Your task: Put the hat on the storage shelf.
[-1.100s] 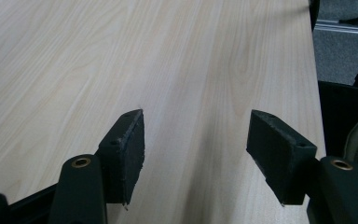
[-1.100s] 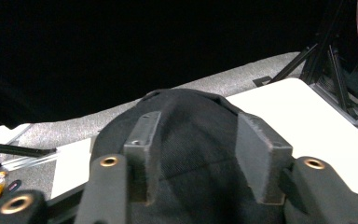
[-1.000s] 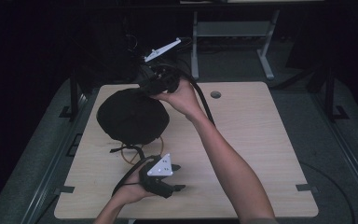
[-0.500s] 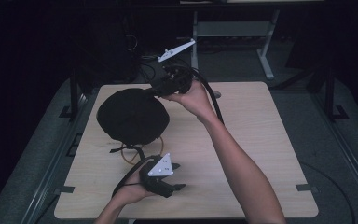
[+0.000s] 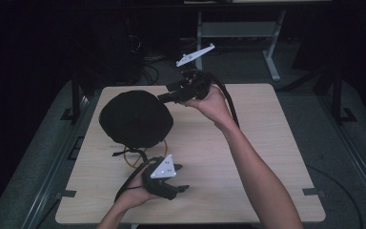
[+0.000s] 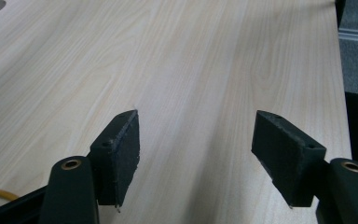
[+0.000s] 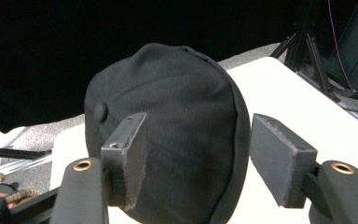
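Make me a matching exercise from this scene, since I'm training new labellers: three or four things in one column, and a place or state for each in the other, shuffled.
Things:
1. black cap
2. left gripper
3. right gripper
4. yellow cord

Places or states:
A. low over bare wood at the table's near edge, jaws open
B. on the table, partly tucked under the cap
C. domed, on the table's far left part
D. at the cap's far right side, jaws open

Pairs: 1-C, 2-A, 3-D, 4-B

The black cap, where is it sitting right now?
In the high view the black cap sits on the table's far left part, just left of the right gripper, whose open jaws point at it.
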